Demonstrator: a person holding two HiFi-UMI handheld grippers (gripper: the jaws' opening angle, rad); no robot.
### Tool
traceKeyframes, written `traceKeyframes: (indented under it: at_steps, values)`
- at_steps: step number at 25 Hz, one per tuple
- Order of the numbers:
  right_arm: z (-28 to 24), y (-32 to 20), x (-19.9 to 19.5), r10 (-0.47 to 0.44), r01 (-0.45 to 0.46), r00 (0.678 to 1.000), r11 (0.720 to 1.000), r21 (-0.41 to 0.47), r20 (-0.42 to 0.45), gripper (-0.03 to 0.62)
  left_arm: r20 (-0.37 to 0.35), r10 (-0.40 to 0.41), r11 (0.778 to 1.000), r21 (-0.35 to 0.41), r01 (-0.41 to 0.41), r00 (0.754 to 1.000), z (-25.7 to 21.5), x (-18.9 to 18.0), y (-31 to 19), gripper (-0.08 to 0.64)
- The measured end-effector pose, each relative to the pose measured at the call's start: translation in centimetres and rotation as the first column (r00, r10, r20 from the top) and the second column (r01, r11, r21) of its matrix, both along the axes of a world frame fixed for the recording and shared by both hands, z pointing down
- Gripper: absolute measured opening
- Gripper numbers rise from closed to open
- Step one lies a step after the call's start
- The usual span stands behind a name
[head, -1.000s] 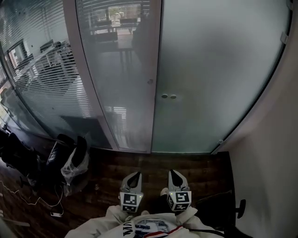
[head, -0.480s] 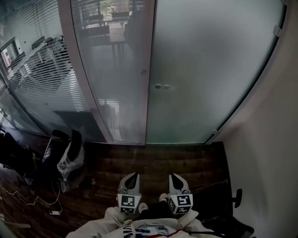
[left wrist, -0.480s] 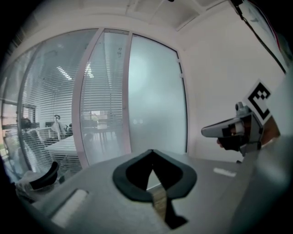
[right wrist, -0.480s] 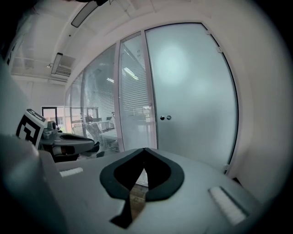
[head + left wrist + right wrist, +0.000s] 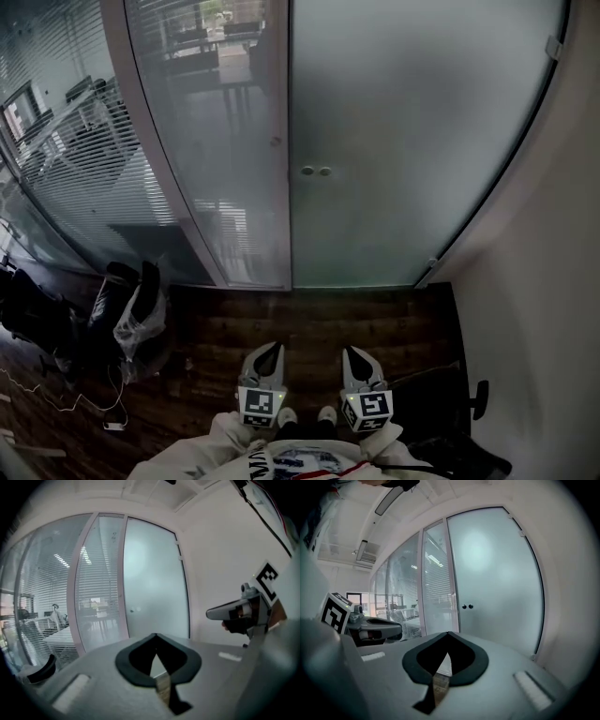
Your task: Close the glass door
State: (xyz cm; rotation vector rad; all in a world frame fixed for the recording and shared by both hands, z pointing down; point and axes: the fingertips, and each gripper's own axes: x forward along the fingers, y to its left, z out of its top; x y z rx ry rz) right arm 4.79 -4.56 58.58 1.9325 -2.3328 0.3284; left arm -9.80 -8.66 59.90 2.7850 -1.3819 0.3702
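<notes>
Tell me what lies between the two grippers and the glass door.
Only bare dark wooden floor separates the left gripper and right gripper from the glass door; the head view shows it.

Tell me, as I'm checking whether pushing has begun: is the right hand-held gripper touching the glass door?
Apart. The head view shows dark wooden floor between the right hand-held gripper and the glass door.
</notes>
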Motion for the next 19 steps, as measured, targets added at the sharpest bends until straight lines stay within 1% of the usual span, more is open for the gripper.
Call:
traceKeyframes:
  at_steps: [6,9,14,19]
  values:
    - [-3.0,-1.5,2.9,-0.009,0.008,1.0,0.997,0.079,0.015,0.005,-0.002,-0.023,0.998,0.052,0.023,1.0,-2.9,2.7,-1.1,0.003]
    - [-3.5,-2.5,4.3,-0.011,0.009,1.0,0.995,0.095,0.014,0.005,0.001,-0.029,0.997,0.07,0.029,1.0,-3.7,3.9,-2.0,0.002]
    - [-3.9,-3.6,6.1,-0.016,0.014,1.0,0.994,0.106,0.018,0.005,-0.002,-0.041,0.997,0.071,0.041,0.999,-4.1,5.8,-3.1,0.002]
    - [-3.8,-4.2,6.8,-0.038,0.035,0.999,0.994,0.107,0.026,0.005,-0.018,-0.049,0.997,0.055,0.05,0.999,-4.2,7.4,-3.6,0.002]
